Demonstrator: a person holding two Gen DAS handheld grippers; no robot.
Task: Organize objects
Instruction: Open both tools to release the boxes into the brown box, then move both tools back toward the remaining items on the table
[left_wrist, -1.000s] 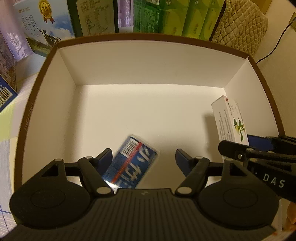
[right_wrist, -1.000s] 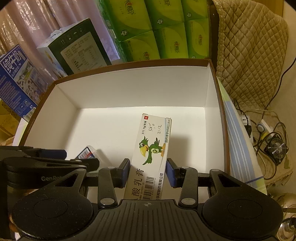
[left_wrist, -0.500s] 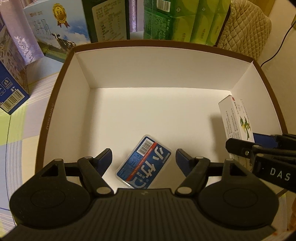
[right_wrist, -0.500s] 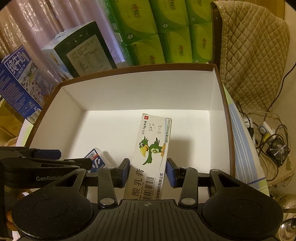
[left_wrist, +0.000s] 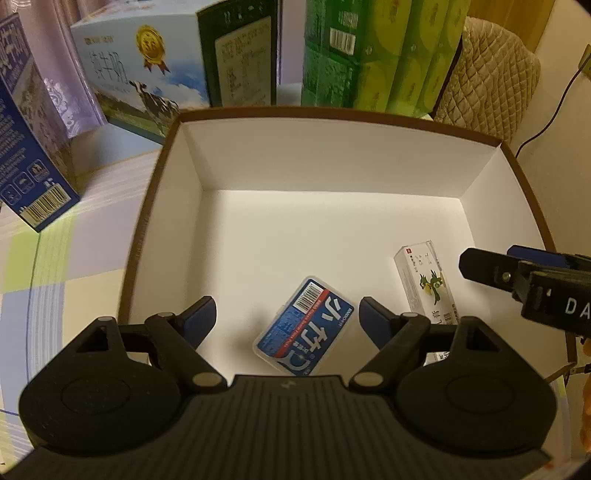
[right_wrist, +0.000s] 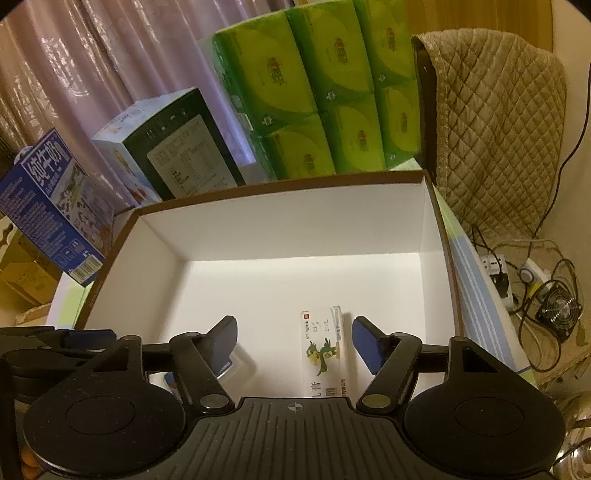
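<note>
A large white box with a brown rim (left_wrist: 147, 229) (right_wrist: 295, 184) fills both views. On its floor lies a blue floss case (left_wrist: 304, 332), flat and slanted, below my open left gripper (left_wrist: 287, 315). To its right rests a white ointment carton with a green parrot (left_wrist: 430, 286) (right_wrist: 325, 347), lying on the floor between the spread fingers of my right gripper (right_wrist: 293, 339), which is open and holds nothing. A corner of the blue case (right_wrist: 225, 365) peeks out behind the right gripper's left finger. The right gripper (left_wrist: 524, 280) shows at the right edge of the left wrist view.
Milk cartons (left_wrist: 33, 166) (right_wrist: 55, 210), a dark-panelled box (left_wrist: 240, 51) (right_wrist: 184, 155) and stacked green tissue packs (left_wrist: 376, 51) (right_wrist: 325, 85) stand behind the box. A quilted cover (right_wrist: 491, 133) is at right, with cables and a small fan (right_wrist: 557, 310) on the floor.
My right gripper opened and let go of the parrot carton, which now lies on the box floor. Both grippers rose and pulled back; the blue case settled flat.
</note>
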